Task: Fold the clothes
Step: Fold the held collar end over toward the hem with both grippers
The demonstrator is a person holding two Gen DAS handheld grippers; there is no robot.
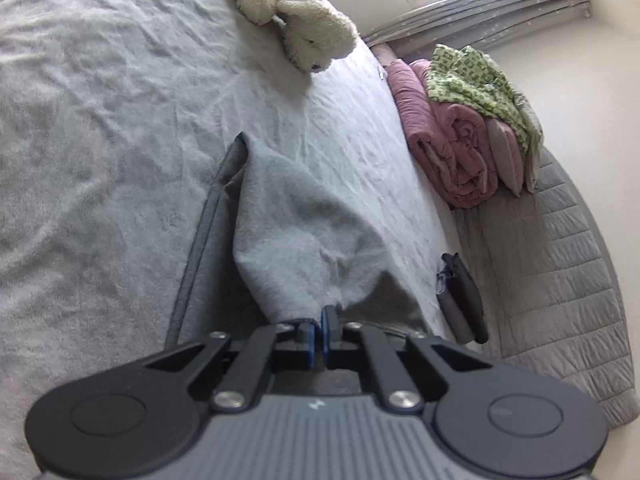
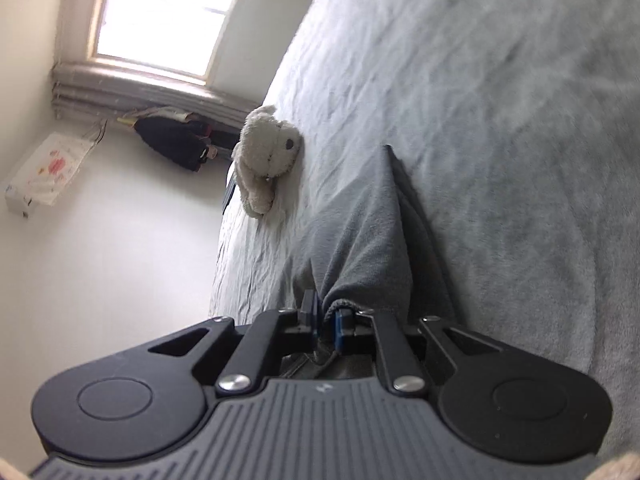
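Note:
A grey garment (image 1: 296, 232) lies stretched on the pale grey bed sheet (image 1: 100, 120), its near end lifted off the bed. In the left wrist view my left gripper (image 1: 319, 320) is shut on the garment's near edge, the blue pads pressed together on the cloth. In the right wrist view the same grey garment (image 2: 368, 248) runs away from my right gripper (image 2: 325, 320), which is shut on a bunched, hemmed edge of it. The garment's darker side shows along one edge in both views.
A cream plush toy (image 1: 296, 20) lies on the bed beyond the garment, also seen as the plush toy (image 2: 268, 156). A rolled pink quilt (image 1: 444, 136) with green patterned cloth (image 1: 480, 80) sits beside the bed. A dark folded item (image 1: 460, 296) lies at the bed's edge.

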